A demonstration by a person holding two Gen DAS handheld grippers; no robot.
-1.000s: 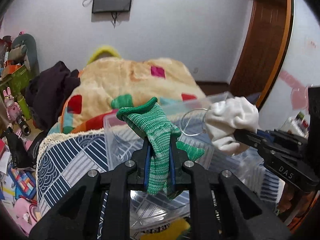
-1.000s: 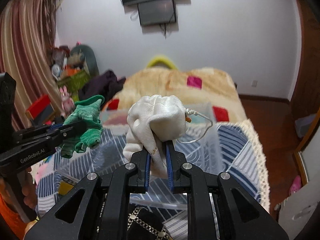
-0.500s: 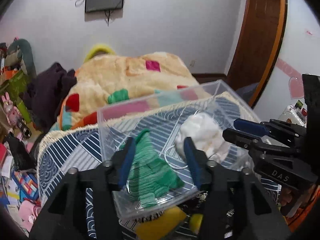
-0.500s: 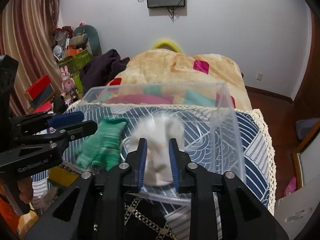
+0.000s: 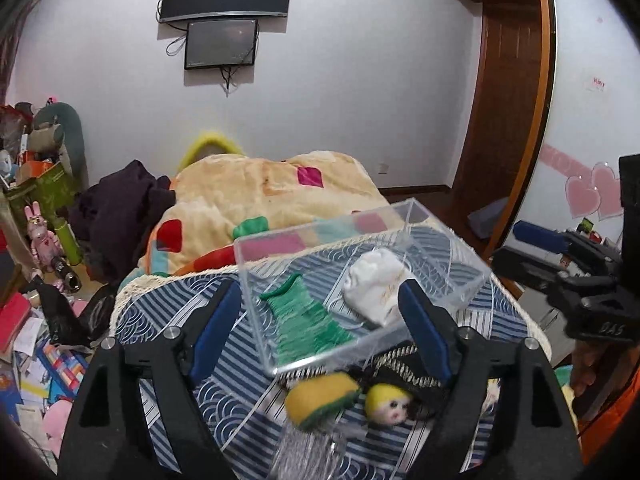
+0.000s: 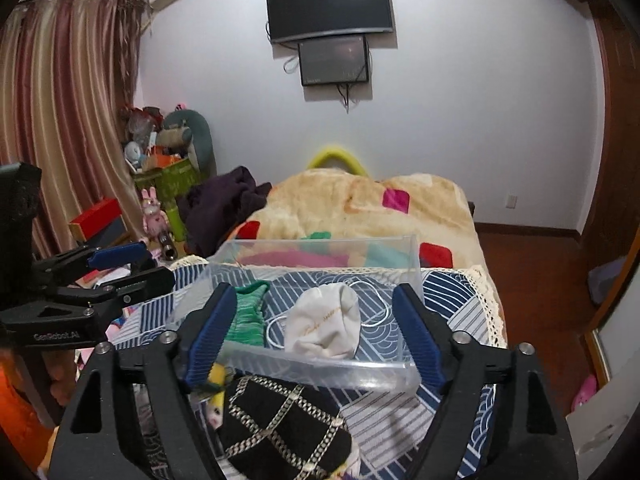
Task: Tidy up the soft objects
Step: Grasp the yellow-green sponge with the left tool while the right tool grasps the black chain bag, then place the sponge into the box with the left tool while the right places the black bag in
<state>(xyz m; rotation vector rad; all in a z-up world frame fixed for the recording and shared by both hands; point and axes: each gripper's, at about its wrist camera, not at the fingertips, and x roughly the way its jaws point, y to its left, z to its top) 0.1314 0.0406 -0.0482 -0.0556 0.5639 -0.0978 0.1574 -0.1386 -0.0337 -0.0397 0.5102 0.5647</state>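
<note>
clear plastic box [image 5: 440, 280]: rigid, sits on striped bedcover [image 6: 452, 308] | green knit glove [image 5: 308, 328]: inside box, left; limp, light, pinch a bunched fold | white drawstring pouch [image 6: 324, 328]: inside, right; soft, cord may snag | left gripper [image 5: 320, 332], right gripper [image 6: 316, 336]: fingers spread wide, empty

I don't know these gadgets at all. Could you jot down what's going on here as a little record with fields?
Setting: bedroom, bed covered by a blue patterned cloth
Container: clear plastic box on the cloth
Inside box: green knitted glove, white drawstring pouch, side by side
Left gripper: open, empty
Right gripper: open, empty
Outside box, near side: yellow-green sponge, small doll head, black bag with chain pattern
Progress: two soft items boxed, others waiting
</note>
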